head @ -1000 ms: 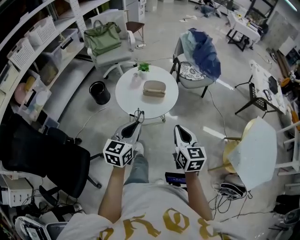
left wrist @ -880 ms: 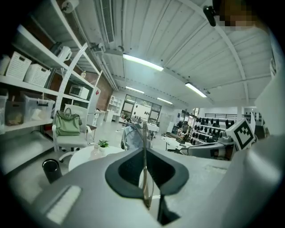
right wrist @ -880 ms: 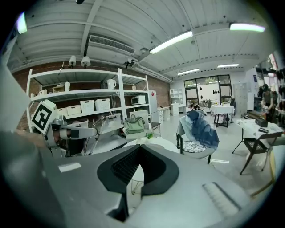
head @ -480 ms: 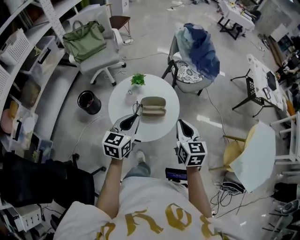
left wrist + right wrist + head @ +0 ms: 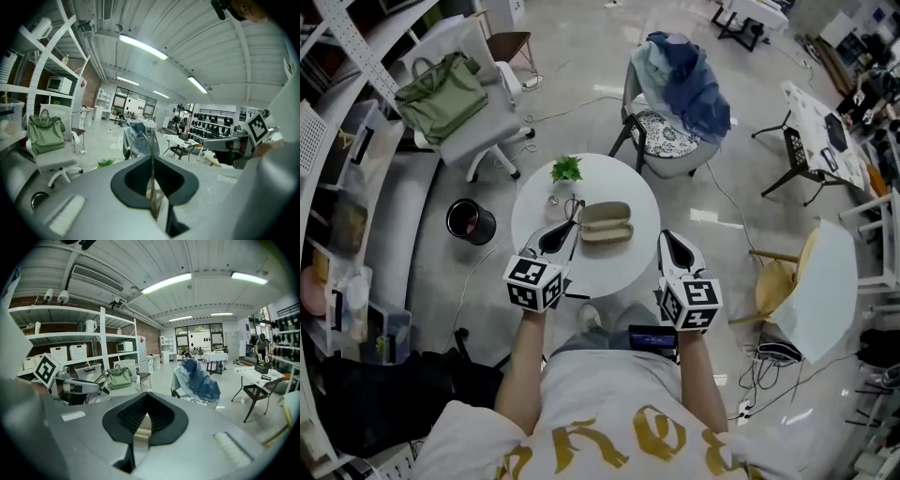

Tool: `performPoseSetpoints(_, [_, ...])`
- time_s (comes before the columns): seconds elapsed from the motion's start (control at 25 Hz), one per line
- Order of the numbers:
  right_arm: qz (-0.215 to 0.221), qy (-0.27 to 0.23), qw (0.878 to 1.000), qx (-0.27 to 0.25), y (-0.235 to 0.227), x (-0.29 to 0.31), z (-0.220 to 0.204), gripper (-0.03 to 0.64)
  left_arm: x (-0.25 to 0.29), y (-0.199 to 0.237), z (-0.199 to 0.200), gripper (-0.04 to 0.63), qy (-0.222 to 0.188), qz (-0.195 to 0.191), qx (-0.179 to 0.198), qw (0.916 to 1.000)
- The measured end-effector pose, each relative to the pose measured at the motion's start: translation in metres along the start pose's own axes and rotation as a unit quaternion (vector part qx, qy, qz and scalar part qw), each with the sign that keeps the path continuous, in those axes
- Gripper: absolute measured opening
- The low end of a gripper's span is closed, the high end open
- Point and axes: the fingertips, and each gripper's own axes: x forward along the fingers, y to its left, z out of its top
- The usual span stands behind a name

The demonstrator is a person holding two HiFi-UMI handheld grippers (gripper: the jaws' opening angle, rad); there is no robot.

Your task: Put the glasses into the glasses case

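A tan glasses case (image 5: 606, 222) lies shut on the round white table (image 5: 623, 267). My left gripper (image 5: 571, 226) is shut on thin wire-framed glasses (image 5: 574, 208), which stick out past its tips just left of the case. In the left gripper view the glasses (image 5: 151, 185) stand edge-on between the closed jaws of the left gripper (image 5: 151, 155). My right gripper (image 5: 665, 236) hovers at the table's right rim, to the right of the case, shut with nothing in it. Its tips (image 5: 146, 393) meet in the right gripper view.
A small green plant (image 5: 567, 169) and a small object (image 5: 552, 199) sit on the table's far side. A chair draped in blue cloth (image 5: 680, 89) stands behind, a white chair with a green bag (image 5: 442, 98) at left, a black bin (image 5: 471, 220) beside the table.
The person has stepped up to the table. Both grippers now hang over its near side, and the left one with the glasses has reached the case's left end.
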Motion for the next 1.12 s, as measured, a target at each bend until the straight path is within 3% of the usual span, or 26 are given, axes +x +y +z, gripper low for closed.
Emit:
performPoseSetpoints(0.28, [-0.001, 0.013, 1.0, 0.009, -0.004, 0.005, -0.011, 0.023, 0.021, -0.007, -0.007, 0.017, 0.019, -0.023, 0.005, 0.9995])
performPoseSetpoints(1.12, [0.006, 0.067, 0.997, 0.042, -0.041, 0.052, -0.048, 0.023, 0.081, 0.005, -0.047, 0.017, 0.088, -0.04, -0.001, 0.9953])
